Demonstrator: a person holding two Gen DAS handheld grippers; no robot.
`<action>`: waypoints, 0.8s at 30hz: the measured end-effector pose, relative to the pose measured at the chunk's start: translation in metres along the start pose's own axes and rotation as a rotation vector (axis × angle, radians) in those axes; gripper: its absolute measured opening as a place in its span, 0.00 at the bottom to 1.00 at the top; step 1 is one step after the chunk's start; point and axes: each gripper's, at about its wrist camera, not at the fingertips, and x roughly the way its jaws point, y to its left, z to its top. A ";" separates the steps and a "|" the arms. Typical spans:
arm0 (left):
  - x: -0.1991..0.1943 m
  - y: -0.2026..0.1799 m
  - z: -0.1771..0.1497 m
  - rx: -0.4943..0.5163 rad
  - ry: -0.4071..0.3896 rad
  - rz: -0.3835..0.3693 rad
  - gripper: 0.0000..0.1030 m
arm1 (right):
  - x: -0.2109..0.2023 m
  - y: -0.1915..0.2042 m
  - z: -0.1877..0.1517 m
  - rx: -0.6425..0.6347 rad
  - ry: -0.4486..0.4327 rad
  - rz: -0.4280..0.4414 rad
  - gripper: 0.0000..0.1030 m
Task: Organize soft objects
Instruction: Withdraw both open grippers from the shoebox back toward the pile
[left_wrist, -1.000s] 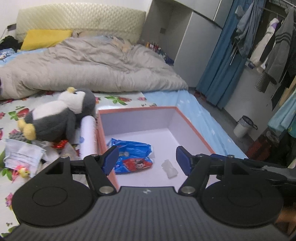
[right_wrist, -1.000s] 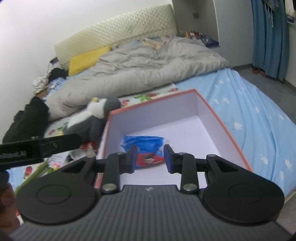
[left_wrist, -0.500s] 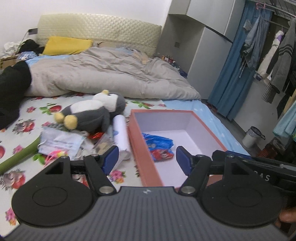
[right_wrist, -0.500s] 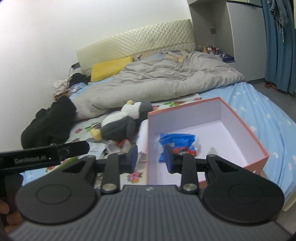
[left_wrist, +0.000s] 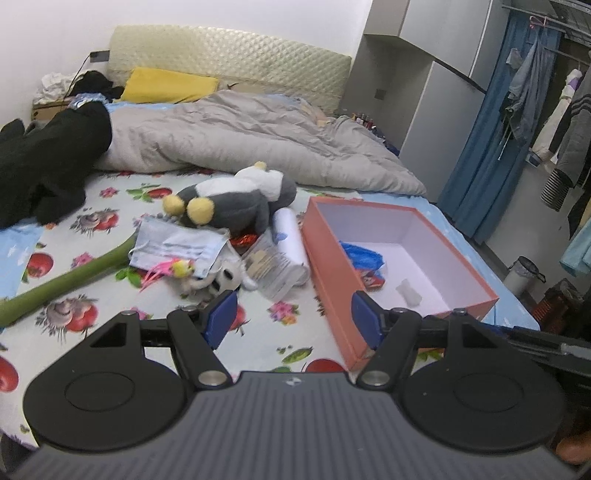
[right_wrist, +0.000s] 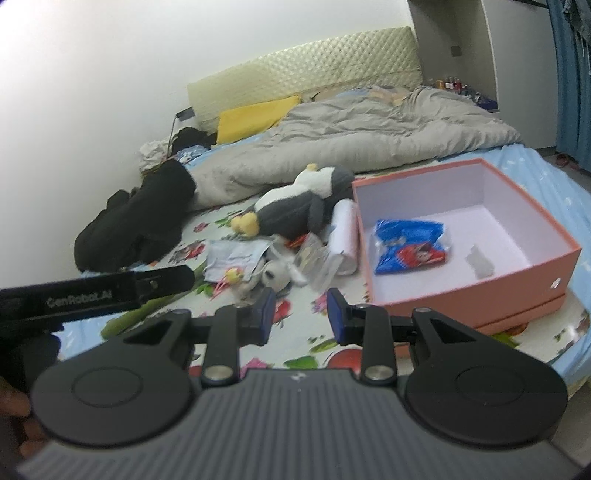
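Blue packet (left_wrist: 364, 260) half hidden behind orange box (left_wrist: 332, 280) wall

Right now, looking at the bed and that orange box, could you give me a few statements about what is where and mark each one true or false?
1. The orange box holds a blue snack packet. True.
2. The penguin plush lies inside the box. False: it lies on the bed sheet, left of the box.
3. The left gripper is shut on a face mask. False: its jaws stand wide apart and hold nothing; the face mask lies on the sheet.
4. The right gripper holds nothing. True.
5. A yellow pillow sits near the headboard. True.
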 end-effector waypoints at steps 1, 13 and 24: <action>-0.001 0.004 -0.005 -0.003 0.001 0.003 0.71 | 0.000 0.003 -0.005 0.001 0.003 0.003 0.33; 0.000 0.041 -0.041 -0.042 -0.002 0.049 0.71 | 0.013 0.023 -0.047 0.004 0.011 0.031 0.33; 0.005 0.045 -0.058 -0.022 0.002 0.072 0.78 | 0.021 0.026 -0.063 -0.030 0.015 -0.010 0.33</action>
